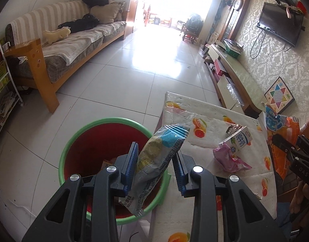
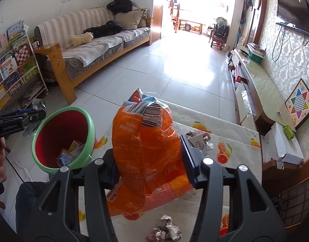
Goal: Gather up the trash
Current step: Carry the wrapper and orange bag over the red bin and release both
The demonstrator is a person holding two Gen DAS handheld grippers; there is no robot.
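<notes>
Inside, the bin (image 2: 62, 139) (red within) holds small cartons (image 2: 74, 148) — wrappers too.

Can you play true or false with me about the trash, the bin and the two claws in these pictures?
1. The left claw holds a blue and grey snack bag. True.
2. The bin is blue outside and empty. False: it has a green rim and a red inside, with some packets already lying at the bottom.
3. The right claw holds an orange bag. True.
4. The milk carton is already in the bin. False: it lies on the table, next to a pink wrapper.
5. The table has a plain black cover. False: its cover is white with orange fruit pictures.
</notes>
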